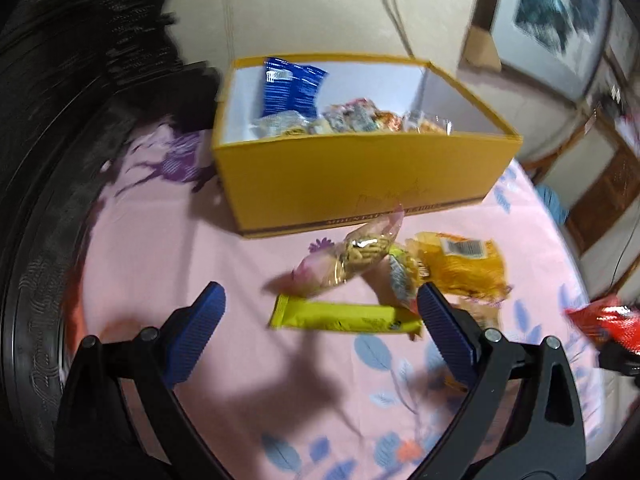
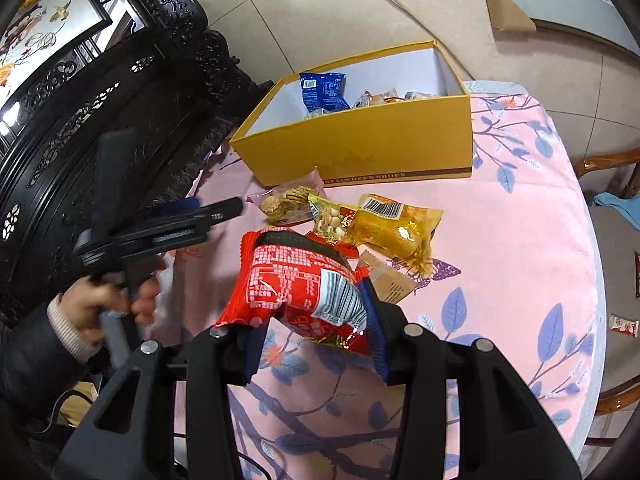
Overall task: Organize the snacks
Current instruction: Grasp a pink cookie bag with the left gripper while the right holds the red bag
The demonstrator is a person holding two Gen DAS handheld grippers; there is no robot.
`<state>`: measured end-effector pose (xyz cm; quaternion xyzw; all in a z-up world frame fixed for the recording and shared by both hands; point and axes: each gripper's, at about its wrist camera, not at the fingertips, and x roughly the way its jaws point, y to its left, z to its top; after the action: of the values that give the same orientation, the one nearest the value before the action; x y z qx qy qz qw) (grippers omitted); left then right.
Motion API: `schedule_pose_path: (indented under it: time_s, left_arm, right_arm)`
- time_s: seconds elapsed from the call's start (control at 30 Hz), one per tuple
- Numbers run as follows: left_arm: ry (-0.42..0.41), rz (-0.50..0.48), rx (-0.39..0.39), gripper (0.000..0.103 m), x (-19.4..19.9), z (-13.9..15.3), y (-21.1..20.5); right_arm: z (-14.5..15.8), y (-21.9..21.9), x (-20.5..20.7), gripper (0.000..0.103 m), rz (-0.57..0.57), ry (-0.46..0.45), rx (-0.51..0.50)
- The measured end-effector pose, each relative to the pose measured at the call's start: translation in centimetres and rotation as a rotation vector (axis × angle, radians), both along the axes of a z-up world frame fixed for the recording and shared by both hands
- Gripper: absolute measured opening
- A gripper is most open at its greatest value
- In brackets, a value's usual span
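My right gripper [image 2: 316, 328] is shut on a red snack packet [image 2: 296, 284] and holds it above the pink floral tablecloth [image 2: 520, 240]. My left gripper [image 1: 320, 312] stands open just over a yellow bar [image 1: 344, 318], with nothing between its pads. Beyond the bar lie a clear biscuit packet [image 1: 356, 256] and an orange-yellow packet [image 1: 464, 268]. A yellow box [image 1: 360, 176] at the back holds a blue packet [image 1: 290, 88] and several small snacks. The right wrist view shows the left gripper [image 2: 192, 216] at the left, gripped by a hand [image 2: 112, 300], and the box [image 2: 360, 148].
Dark carved furniture [image 2: 120, 100] runs along the table's left side. A small brown packet [image 2: 392, 280] lies near the orange-yellow packet [image 2: 396, 228]. Past the table's right edge sits a chair [image 2: 612, 240] with a small wrapped snack [image 2: 624, 326]. A tiled floor lies behind.
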<state>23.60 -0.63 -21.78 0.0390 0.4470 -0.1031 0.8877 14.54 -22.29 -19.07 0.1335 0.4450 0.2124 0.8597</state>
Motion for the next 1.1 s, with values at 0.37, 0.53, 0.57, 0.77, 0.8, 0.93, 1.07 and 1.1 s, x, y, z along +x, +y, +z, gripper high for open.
schedule_pose_path:
  time_s: [0.37, 0.53, 0.57, 0.77, 0.8, 0.93, 1.07, 1.1]
  left_arm:
    - [0.079, -0.135, 0.026, 0.098, 5.2, -5.4, -1.4]
    - [0.130, -0.171, -0.009, 0.053, 6.2, -7.4, -1.7]
    - [0.126, -0.179, -0.011, 0.042, 6.1, -7.5, -1.7]
    - [0.125, -0.179, -0.062, 0.029, 4.6, -6.9, -1.1]
    - [0.119, -0.167, -0.075, 0.028, 4.0, -6.6, -1.0]
    - [0.087, -0.125, -0.115, 0.026, 2.2, -4.8, -0.5]
    - [0.049, -0.111, -0.134, 0.023, 0.5, -2.7, -0.4]
    - [0.038, -0.108, -0.138, 0.023, 0.3, -2.1, -0.5]
  right_arm:
    - [-1.7, -0.6, 2.7, 0.045, -0.029, 0.066, 0.045]
    - [-2.5, -0.5, 4.0, 0.045, -0.040, 0.097, 0.050]
    - [-2.6, -0.5, 4.1, 0.045, -0.041, 0.099, 0.053]
    - [-2.4, -0.4, 4.4, 0.045, -0.047, 0.088, 0.060]
    - [-2.3, -0.4, 4.4, 0.045, -0.048, 0.085, 0.066]
    - [-1.7, -0.5, 4.1, 0.045, -0.051, 0.069, 0.069]
    - [-1.0, -0.3, 3.4, 0.045, -0.047, 0.050, 0.074]
    - [-0.9, -0.3, 3.3, 0.045, -0.045, 0.047, 0.074]
